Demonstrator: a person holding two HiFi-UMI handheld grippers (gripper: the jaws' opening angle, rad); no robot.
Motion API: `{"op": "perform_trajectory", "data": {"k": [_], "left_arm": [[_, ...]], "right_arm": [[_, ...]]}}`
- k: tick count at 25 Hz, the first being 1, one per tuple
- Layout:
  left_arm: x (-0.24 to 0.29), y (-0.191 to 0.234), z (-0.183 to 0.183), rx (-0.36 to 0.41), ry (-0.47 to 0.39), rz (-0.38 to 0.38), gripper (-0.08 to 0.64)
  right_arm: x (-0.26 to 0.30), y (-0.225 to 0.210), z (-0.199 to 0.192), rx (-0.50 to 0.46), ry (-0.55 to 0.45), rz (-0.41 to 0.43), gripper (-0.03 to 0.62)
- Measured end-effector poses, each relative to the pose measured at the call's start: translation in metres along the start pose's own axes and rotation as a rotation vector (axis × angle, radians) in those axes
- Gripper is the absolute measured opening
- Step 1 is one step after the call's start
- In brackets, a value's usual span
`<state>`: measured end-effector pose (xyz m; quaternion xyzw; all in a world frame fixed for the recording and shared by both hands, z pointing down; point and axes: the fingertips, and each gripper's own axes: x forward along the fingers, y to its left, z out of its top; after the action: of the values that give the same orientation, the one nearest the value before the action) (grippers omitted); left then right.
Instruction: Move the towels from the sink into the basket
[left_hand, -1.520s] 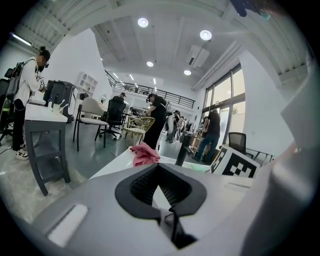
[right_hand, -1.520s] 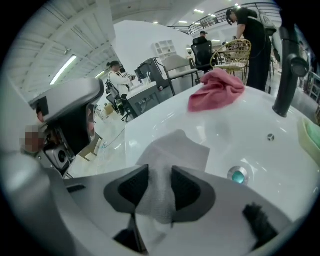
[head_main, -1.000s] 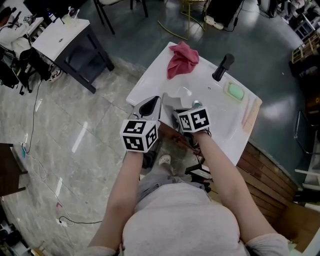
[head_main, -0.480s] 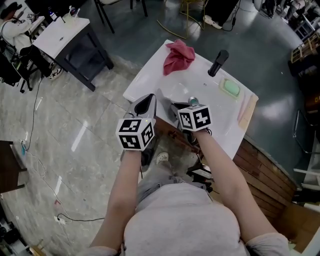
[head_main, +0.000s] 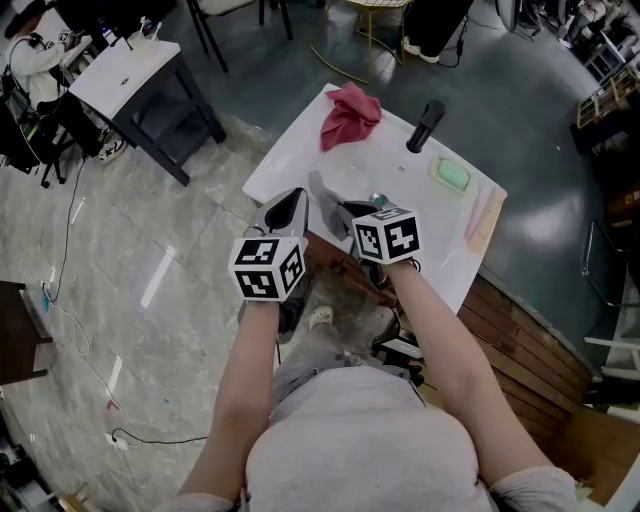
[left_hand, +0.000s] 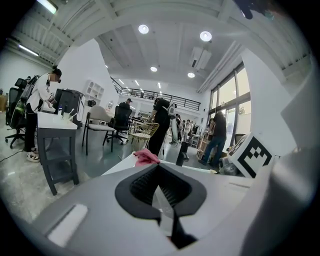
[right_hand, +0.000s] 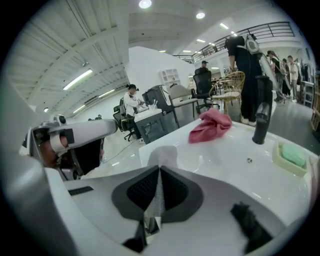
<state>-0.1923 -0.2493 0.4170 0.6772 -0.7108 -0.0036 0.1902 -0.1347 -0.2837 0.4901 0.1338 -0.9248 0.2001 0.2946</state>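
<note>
Towels are in two places in the head view. A red towel (head_main: 350, 113) lies bunched on the far corner of the sink (head_main: 452, 235), beside the black faucet (head_main: 424, 125). A grey towel (head_main: 318, 192) is held up above the basin's near edge, between my left tool (head_main: 294, 200) and my right tool (head_main: 345, 215). I judge this to be the carry step for the grey one. Next I must swing it clear of the rim toward the basket, which no view shows, so I have to find that first. A green soap (head_main: 451, 175) sits right of the basin, out of my path.

In the left gripper view, my left tool's jaws are pressed together on a thin pale strip, which I take for an edge of the grey towel. The red towel lies ahead past the tips, and people and chairs stand well behind.

In the right gripper view, my right tool's jaws pinch the grey towel, with a fold poking up past the tips. The left tool is close alongside, so the two could collide.
</note>
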Motion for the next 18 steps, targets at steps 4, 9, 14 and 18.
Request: {"op": "perform_trajectory", "data": {"k": [4, 9, 14, 18], "left_arm": [[-0.007, -0.005, 0.002, 0.009, -0.002, -0.002, 0.004], [-0.019, -0.012, 0.001, 0.019, -0.004, -0.006, 0.004], [-0.028, -0.021, 0.000, 0.023, -0.007, -0.007, 0.004], [-0.037, -0.030, 0.000, 0.027, -0.013, -0.010, 0.004]], "right_arm": [[-0.008, 0.003, 0.003, -0.006, -0.020, -0.024, 0.020], [-0.021, 0.008, 0.001, -0.013, -0.051, -0.050, 0.020], [-0.036, 0.011, 0.002, -0.024, -0.085, -0.070, 0.020], [-0.050, 0.016, 0.003, -0.040, -0.126, -0.082, 0.020]]}}
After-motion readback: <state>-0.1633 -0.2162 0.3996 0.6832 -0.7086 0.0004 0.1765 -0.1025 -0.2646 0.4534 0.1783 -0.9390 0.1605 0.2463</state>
